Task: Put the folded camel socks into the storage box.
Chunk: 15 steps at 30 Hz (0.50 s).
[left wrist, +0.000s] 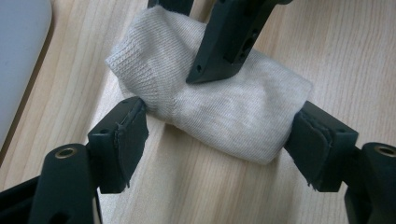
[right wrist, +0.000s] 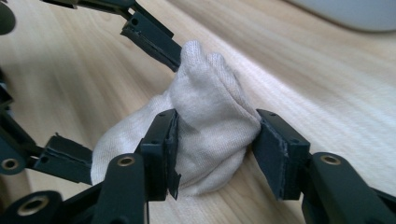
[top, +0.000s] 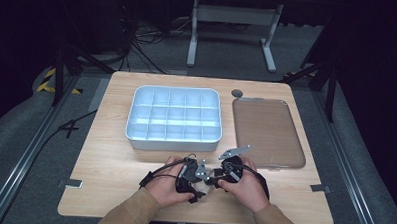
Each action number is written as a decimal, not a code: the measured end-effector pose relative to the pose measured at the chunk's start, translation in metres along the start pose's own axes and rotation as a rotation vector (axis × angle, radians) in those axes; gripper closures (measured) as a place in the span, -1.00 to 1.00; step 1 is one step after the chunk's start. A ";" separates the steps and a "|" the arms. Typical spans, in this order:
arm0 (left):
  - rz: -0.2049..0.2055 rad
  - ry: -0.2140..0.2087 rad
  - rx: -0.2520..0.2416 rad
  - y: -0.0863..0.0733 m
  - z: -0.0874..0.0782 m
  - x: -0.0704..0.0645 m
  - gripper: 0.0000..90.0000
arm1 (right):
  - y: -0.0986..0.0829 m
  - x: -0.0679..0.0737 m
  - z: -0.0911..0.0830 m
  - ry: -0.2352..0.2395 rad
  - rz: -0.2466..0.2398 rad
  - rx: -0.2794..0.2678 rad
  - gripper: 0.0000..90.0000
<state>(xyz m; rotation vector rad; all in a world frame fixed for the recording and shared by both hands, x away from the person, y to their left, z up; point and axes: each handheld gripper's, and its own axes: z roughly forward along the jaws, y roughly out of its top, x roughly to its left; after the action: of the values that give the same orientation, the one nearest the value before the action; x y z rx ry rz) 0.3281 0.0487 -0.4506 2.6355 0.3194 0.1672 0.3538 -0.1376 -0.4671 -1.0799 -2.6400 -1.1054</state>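
A folded white sock (left wrist: 224, 107) (right wrist: 210, 107) lies on the wooden table near its front edge, between my two hands (top: 210, 176). My left gripper (left wrist: 219, 140) (top: 204, 179) is open wide and straddles the sock lengthwise, with one pad beside each end. The right gripper (right wrist: 217, 149) (top: 218, 177) is shut on the sock across its width, and the cloth bulges between its pads. In the left gripper view one of the right gripper's black jaws presses down onto the sock from above.
A white tray (top: 173, 141) with several compartments stands behind the hands at the table's middle. To its right lies a flat brown translucent tray (top: 268, 132), with a small grey disc (top: 237, 93) beyond it. The front table edge is close under the forearms.
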 end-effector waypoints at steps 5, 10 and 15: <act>-0.006 -0.007 -0.003 -0.002 -0.002 0.001 -0.40 | 0.002 -0.003 0.001 0.048 0.001 0.014 0.27; -0.012 -0.010 0.003 -0.004 -0.001 0.000 -0.41 | 0.001 -0.008 0.004 0.122 0.070 0.023 0.48; -0.016 -0.013 -0.005 -0.004 -0.002 0.001 -0.42 | -0.002 -0.014 0.004 0.174 0.115 0.009 0.63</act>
<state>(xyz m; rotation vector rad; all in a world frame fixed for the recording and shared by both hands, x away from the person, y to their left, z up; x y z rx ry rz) 0.3276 0.0532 -0.4512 2.6273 0.3352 0.1452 0.3640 -0.1438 -0.4755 -1.0666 -2.4154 -1.1092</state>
